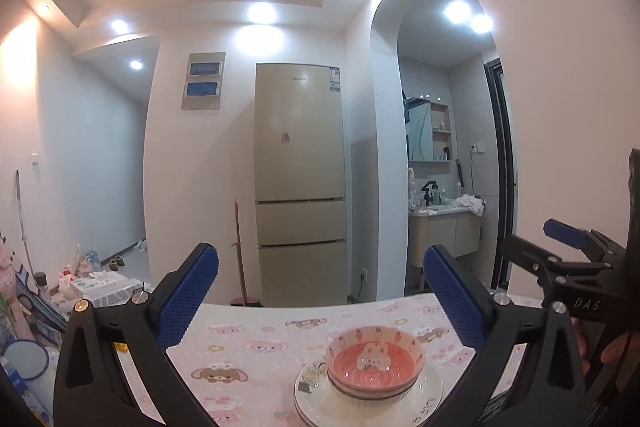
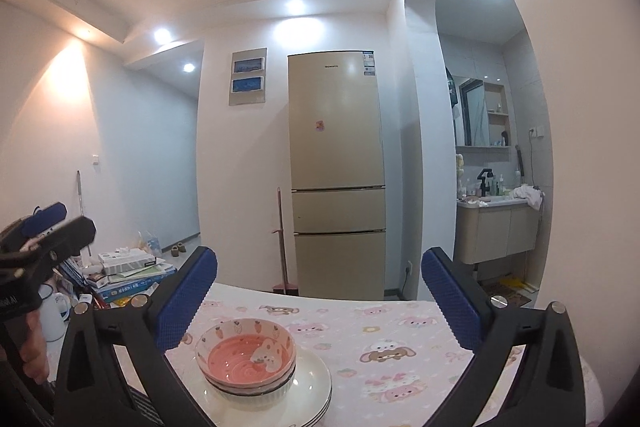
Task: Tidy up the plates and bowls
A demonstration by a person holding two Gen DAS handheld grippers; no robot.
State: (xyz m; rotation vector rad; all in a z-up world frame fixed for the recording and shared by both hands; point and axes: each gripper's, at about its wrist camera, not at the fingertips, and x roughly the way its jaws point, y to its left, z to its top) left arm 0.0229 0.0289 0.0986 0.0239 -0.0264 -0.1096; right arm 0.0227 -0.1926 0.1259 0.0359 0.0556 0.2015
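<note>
A pink bowl with a rabbit picture (image 1: 374, 355) (image 2: 248, 351) tops a small nest of bowls. The nest stands on a stack of white plates (image 1: 316, 387) (image 2: 310, 385) on the table with the pink cartoon cloth (image 1: 248, 347) (image 2: 400, 347). My left gripper (image 1: 320, 291) is open, and the stack lies low between its blue fingers, toward the right one, untouched. My right gripper (image 2: 320, 291) is open too, with the stack near its left finger, also untouched. Each gripper shows at the edge of the other's view as a blue fingertip (image 1: 564, 233) (image 2: 44, 215).
A tall beige fridge (image 1: 300, 179) (image 2: 336, 171) stands beyond the table's far edge, with a broom (image 1: 240, 255) leaning beside it. Books and boxes (image 2: 128, 267) and a white jug (image 2: 52, 311) crowd the left. A washbasin cabinet (image 2: 496, 231) sits through the arch at right.
</note>
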